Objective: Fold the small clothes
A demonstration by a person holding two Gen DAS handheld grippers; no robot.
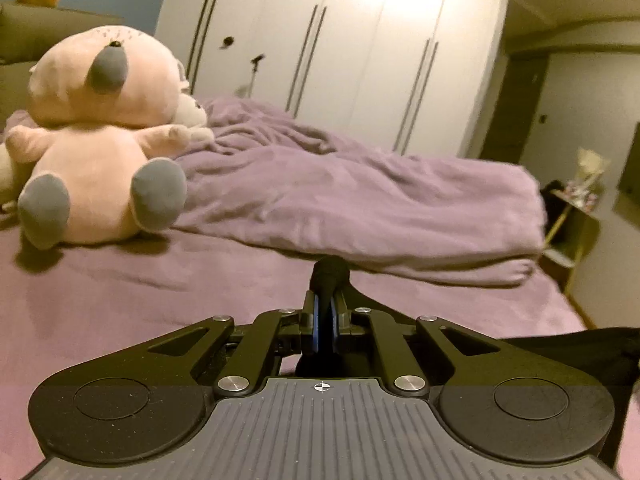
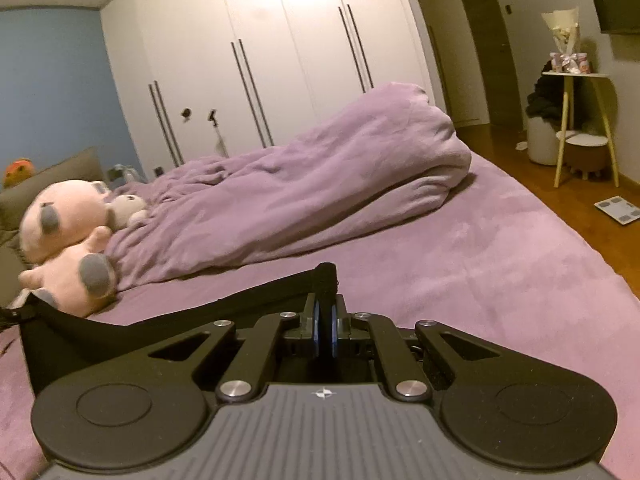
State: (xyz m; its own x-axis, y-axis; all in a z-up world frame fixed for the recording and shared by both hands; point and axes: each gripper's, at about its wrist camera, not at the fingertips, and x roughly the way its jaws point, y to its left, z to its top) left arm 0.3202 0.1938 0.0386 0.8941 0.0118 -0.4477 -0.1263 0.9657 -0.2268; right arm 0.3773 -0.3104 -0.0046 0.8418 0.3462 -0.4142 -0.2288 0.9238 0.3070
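both grippers are pinched tight on the same small black garment point(image 2: 132, 320), one at each end, and they hold it up off the purple bedsheet point(image 2: 500, 264). the right gripper point(image 2: 325, 312) has its blue-lined pads closed on a bunched corner, and from there the cloth runs as a taut dark band off to the left side of that view, where it widens and droops. the left gripper point(image 1: 325, 312) shows the same thing from the other end — jaws nearly together with a wad of black fabric poking out past the tips, and more of the garment trailing away at the lower right edge point(image 1: 580, 352). it looks thin and limp, light enough to sag in the middle and too soft to keep any shape of its own, so i'd judge it wants holding by the corners or the hem, pulled flat, and laid down before any crease is made. what kind of garment it is i can't tell. further up the bed lies a rumpled purple duvet point(image 2: 320, 184), and a pink plush bear point(image 1: 100, 140) sits well apart from the work — nothing in the way.
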